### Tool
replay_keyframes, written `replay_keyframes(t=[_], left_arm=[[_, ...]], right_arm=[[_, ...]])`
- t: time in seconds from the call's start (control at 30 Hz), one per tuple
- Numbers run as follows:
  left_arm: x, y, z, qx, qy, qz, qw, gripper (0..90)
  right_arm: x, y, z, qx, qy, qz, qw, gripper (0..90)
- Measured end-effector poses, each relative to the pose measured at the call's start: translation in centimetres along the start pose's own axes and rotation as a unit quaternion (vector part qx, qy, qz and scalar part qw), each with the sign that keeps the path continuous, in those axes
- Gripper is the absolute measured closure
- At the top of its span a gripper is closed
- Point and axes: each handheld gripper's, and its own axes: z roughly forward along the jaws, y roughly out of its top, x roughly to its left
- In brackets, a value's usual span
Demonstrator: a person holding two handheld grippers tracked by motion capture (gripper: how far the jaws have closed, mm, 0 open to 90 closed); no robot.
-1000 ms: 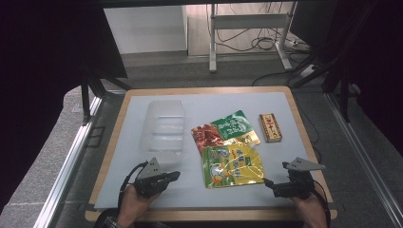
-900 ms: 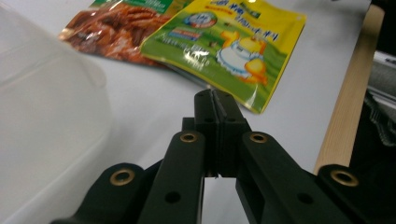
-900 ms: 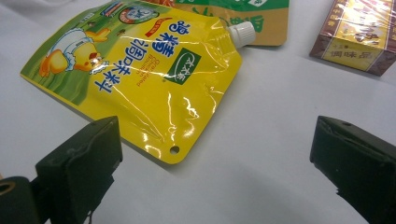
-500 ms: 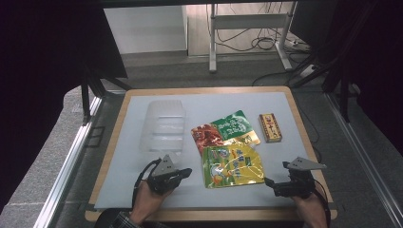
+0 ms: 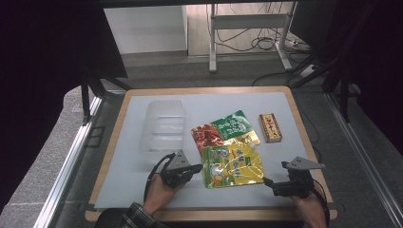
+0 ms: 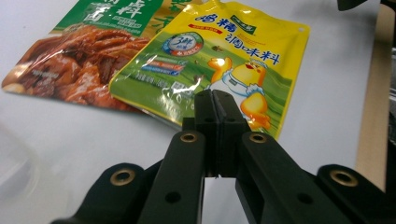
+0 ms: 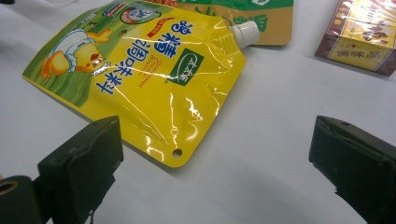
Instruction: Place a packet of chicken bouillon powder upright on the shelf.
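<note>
I am at the approach step: my left gripper [image 5: 196,167] sits with its jaws pressed fully together and holding nothing, its tip just beside the near left edge of the glossy yellow spouted pouch with a cartoon chick [image 5: 233,165]. That pouch lies flat on the white surface [image 5: 123,190], between my two grippers, and overlaps the green-and-red foil food pouch [image 5: 223,130] behind it. My right gripper [image 5: 267,182] rests near the pouch's right corner, jaws spread wide and empty.

I judge that the next move needs the left jaws parted before anything can be pinched, and a flat pouch gives little lip to catch, so the right side may be the better start.

For room, the clear plastic tray [image 5: 163,126] stands to the left, the small red-and-yellow carton [image 5: 270,127] well apart to the right, and the wooden rim [image 5: 304,137] runs close behind my right hand.
</note>
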Motion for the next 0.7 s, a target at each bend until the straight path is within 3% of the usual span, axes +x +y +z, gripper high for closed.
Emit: replay_keyframes(t=[0.5, 0.6, 0.7], left_arm=[[-0.3, 0.7, 5.2, 0.02, -0.001, 0.016, 0.9997, 89.8], [-0.3, 0.6, 5.3, 0.018, -0.002, 0.018, 0.9997, 89.9], [-0.7, 0.6, 5.4, 0.026, 0.013, 0.036, 0.999, 90.0]], right_arm=[[0.1, 0.0, 0.2, 0.005, 0.004, 0.0, 1.0, 3.0], [0.1, 0.0, 0.2, 0.004, 0.005, 0.001, 1.0, 3.1], [0.0, 0.0, 0.2, 0.006, 0.008, 0.004, 0.9999, 3.1]])
